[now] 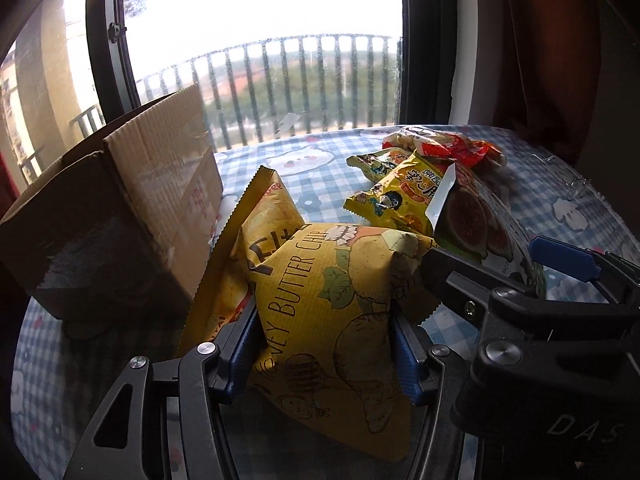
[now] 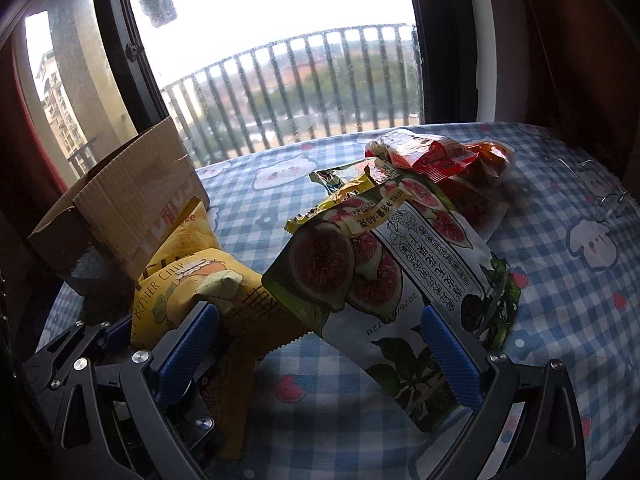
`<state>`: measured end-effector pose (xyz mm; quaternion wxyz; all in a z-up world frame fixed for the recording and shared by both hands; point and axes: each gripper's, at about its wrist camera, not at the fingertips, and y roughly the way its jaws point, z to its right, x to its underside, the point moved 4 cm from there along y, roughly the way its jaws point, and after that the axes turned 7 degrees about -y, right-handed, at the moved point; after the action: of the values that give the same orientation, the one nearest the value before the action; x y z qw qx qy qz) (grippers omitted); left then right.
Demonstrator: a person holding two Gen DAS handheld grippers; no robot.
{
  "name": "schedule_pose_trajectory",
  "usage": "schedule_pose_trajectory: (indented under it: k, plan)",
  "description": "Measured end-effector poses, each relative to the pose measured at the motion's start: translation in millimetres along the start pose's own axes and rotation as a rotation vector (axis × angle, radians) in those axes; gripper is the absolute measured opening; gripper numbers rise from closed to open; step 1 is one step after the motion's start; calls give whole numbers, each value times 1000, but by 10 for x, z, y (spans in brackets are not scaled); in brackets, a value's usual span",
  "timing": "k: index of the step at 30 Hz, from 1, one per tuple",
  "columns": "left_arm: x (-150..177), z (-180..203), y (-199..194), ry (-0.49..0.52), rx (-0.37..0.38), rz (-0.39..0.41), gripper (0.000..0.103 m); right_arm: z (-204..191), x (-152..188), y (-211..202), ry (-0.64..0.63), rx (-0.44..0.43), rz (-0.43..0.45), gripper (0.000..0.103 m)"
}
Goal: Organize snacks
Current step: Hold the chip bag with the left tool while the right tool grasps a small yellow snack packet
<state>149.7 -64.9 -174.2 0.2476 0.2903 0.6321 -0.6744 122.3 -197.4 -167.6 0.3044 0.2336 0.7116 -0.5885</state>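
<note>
Snacks are gripped beside a cardboard box (image 1: 132, 200) on the checked tabletop (image 2: 560, 280). Left gripper (image 1: 324, 344) jaws are clamped half-wide on a honey butter chip bag (image 1: 320, 300). Right gripper (image 2: 320, 352) jaws are closed on a fig packet (image 2: 380, 280).

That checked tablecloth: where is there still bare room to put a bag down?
Bare cloth lies along the window edge, between the cardboard box and the red packets, and again on the tablecloth right of the fig bag. It is crowded from the box across the yellow chip bag to the fig bag.

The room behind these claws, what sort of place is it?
Probably an upper-floor home: a table under a cartoon checked cloth, a large window with a balcony railing outside, and a curtain.
</note>
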Motion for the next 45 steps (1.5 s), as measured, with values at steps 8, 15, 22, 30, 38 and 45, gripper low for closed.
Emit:
schedule_pose_trajectory:
  k: [8, 15, 22, 30, 38, 45]
  plan:
    - [0, -139, -262, -43, -33, 57, 60, -128, 53, -194, -19, -8, 25, 102]
    - [-190, -30, -404, -48, -9, 105, 60, -194, -120, -355, -57, -1, 80, 102]
    - [-360, 129, -182, -85, -16, 67, 60, -67, -375, -248, -91, 21, 98, 102]
    - [-576, 176, 181, -131, -106, 30, 60, 135, -634, 154, -137, 10, 52, 102]
    - [-819, 75, 545, -184, -216, 24, 60, 245, -829, 547, -175, -27, -1, 93]
    - [-801, -58, 806, -162, -299, 2, 60, 277, -813, 928, -173, -86, -89, 81]
